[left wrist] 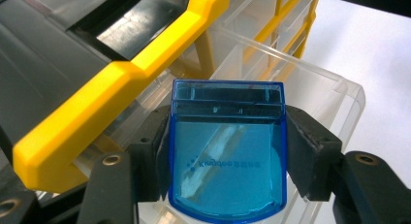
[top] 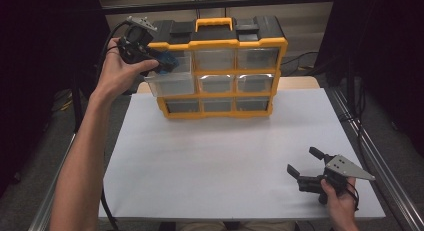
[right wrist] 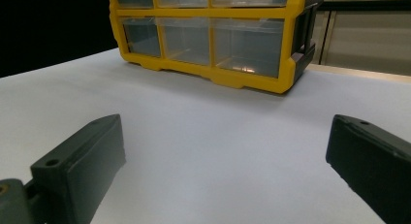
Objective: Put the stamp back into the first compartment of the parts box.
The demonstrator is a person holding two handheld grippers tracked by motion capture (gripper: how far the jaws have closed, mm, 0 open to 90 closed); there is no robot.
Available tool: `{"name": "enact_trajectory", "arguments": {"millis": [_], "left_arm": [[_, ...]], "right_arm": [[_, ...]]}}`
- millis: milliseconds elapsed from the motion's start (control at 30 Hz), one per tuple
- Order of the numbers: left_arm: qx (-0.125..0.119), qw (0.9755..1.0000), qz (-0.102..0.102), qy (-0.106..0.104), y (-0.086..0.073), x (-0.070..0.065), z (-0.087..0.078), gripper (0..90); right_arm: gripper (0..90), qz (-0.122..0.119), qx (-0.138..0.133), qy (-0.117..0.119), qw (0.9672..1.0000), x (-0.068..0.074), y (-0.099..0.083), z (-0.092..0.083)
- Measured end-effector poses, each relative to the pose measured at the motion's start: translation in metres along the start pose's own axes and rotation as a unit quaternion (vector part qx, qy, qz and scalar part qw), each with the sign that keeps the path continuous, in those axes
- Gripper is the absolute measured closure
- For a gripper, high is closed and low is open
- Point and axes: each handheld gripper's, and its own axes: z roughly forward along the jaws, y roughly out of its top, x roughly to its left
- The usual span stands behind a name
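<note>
The left hand-held gripper [left wrist: 227, 151] clamps a blue translucent case [left wrist: 227, 156] over the pulled-out clear drawer [left wrist: 334, 95] of the yellow organizer [top: 220, 71]; the right hand-held gripper [top: 305, 163] rests open on the bench [top: 225, 156]

Blue case [left wrist: 227, 163], faint print, illegible

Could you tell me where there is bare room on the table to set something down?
The white tabletop is bare between the yellow organizer and the right tool. The organizer's left is crowded: the left tool holds a blue case over a pulled-out drawer.
</note>
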Motion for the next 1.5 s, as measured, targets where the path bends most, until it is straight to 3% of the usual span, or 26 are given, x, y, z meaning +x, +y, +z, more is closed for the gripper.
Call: {"name": "enact_trajectory", "arguments": {"millis": [200, 233, 300, 500, 533, 567, 600, 633, 667, 767, 867, 900, 1000, 1067, 1100, 1133, 1167, 1200, 1233, 1267, 1400, 1500], "left_arm": [[-0.018, 0.9997, -0.016, -0.001, -0.005, 0.002, -0.001, 34.8], [-0.037, 0.999, -0.024, 0.001, -0.006, 0.004, -0.003, 30.9], [-0.05, 0.9983, -0.031, 0.001, -0.006, 0.004, -0.004, 29.9], [-0.077, 0.9964, -0.031, 0.014, -0.009, 0.002, -0.01, 16.1], [-0.087, 0.9954, -0.034, 0.021, -0.011, 0.001, -0.01, 16.1], [-0.101, 0.9936, -0.039, 0.033, -0.013, 0.0, -0.011, 10.1], [-0.101, 0.9936, -0.039, 0.033, -0.013, 0.0, -0.011, 9.1], [-0.118, 0.9915, -0.043, 0.033, -0.015, -0.001, -0.013, 8.8], [-0.143, 0.9879, -0.049, 0.032, -0.019, -0.003, -0.014, 8.1], [-0.154, 0.9863, -0.047, 0.036, -0.024, -0.005, -0.015, 5.3], [-0.18, 0.9811, -0.049, 0.051, -0.034, -0.008, -0.015, 5.2], [-0.184, 0.98, -0.048, 0.057, -0.04, -0.009, -0.017, 4.5], [-0.194, 0.9782, -0.055, 0.048, -0.046, -0.01, -0.018, 3.9], [-0.2, 0.9764, -0.057, 0.057, -0.05, -0.011, -0.02, 3.4], [-0.211, 0.9735, -0.06, 0.064, -0.055, -0.013, -0.021, 3.3], [-0.211, 0.9735, -0.06, 0.064, -0.055, -0.013, -0.021, 3.1], [-0.218, 0.9713, -0.066, 0.068, -0.059, -0.016, -0.022, 3.1], [-0.232, 0.9678, -0.067, 0.069, -0.063, -0.019, -0.023, 3.1], [-0.249, 0.9627, -0.074, 0.077, -0.067, -0.023, -0.022, 3.2], [-0.256, 0.9601, -0.073, 0.085, -0.07, -0.026, -0.021, 2.9], [-0.255, 0.9601, -0.069, 0.092, -0.081, -0.033, -0.018, 2.8], [-0.261, 0.9574, -0.066, 0.105, -0.091, -0.037, -0.019, 1.9]], "right_arm": [[0.2, 0.0, 0.001, -0.001, 1.0, 0.0, 0.0, 0.0], [0.2, 0.001, -0.001, -0.002, 1.0, 0.0, 0.0, 0.001], [0.2, 0.0, -0.001, -0.002, 1.0, 0.0, 0.0, 0.001], [0.2, 0.003, -0.001, -0.004, 1.0, -0.001, -0.001, 0.001], [0.2, 0.003, 0.001, -0.003, 1.0, -0.001, 0.0, 0.001], [0.2, 0.004, 0.001, -0.002, 1.0, -0.001, -0.001, 0.001], [0.2, 0.004, 0.001, -0.003, 1.0, -0.002, -0.001, 0.001], [0.2, 0.004, -0.001, -0.003, 1.0, -0.002, -0.002, 0.001], [0.2, 0.005, -0.002, -0.002, 1.0, -0.002, -0.002, 0.001], [0.2, 0.009, 0.0, 0.0, 1.0, -0.003, -0.002, 0.0], [0.2, 0.008, -0.001, -0.001, 1.0, -0.003, -0.002, 0.0], [0.2, 0.009, 0.0, -0.001, 1.0, -0.003, -0.002, 0.001], [0.2, 0.007, -0.002, -0.002, 1.0, -0.003, -0.002, 0.001], [0.2, 0.007, -0.001, -0.004, 1.0, -0.003, -0.002, 0.002], [0.2, 0.007, -0.002, -0.003, 1.0, -0.003, -0.002, 0.002], [0.2, 0.007, -0.002, -0.003, 1.0, -0.003, -0.002, 0.002], [0.2, 0.007, -0.002, -0.003, 1.0, -0.003, -0.002, 0.002], [0.2, 0.006, -0.002, -0.004, 1.0, -0.002, -0.001, 0.002], [0.2, 0.007, -0.002, -0.006, 1.0, -0.002, -0.001, 0.001], [0.2, 0.005, -0.001, -0.005, 1.0, -0.002, -0.001, 0.001], [0.2, 0.005, 0.0, -0.005, 1.0, -0.001, -0.001, 0.001], [0.2, 0.005, -0.002, -0.006, 1.0, -0.001, -0.001, 0.0]]}}
